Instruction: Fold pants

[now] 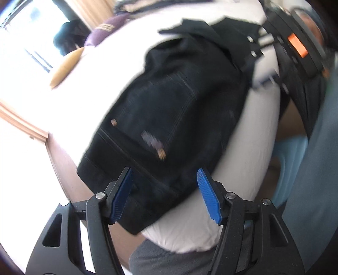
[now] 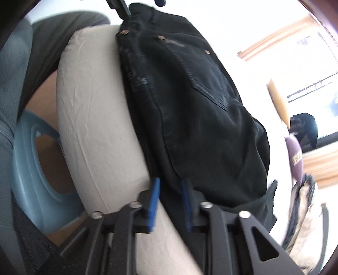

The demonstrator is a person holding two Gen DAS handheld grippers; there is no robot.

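Observation:
Black jeans [image 1: 169, 105] lie folded into a short stack on the white mattress [image 1: 249, 148], back pocket and rivets facing up. My left gripper [image 1: 165, 190] hangs just above the waistband end. Its blue pads [image 1: 209, 196] are spread apart and touch no cloth. In the right wrist view the jeans [image 2: 190, 95] run along the mattress edge [image 2: 95, 127]. My right gripper [image 2: 170, 203] is open over the near end, with the fabric edge lying between its pads, unpressed. The left gripper's fingers [image 2: 124, 8] show at the top of that view.
A purple pillow [image 1: 105, 31] and a tan cushion [image 1: 65, 65] lie farther back on the bed. A light blue plastic stool [image 2: 31, 158] stands on the floor beside the mattress. A heap of clothes [image 2: 304, 211] sits at the right. A person's grey clothing [image 1: 158, 260] is close by.

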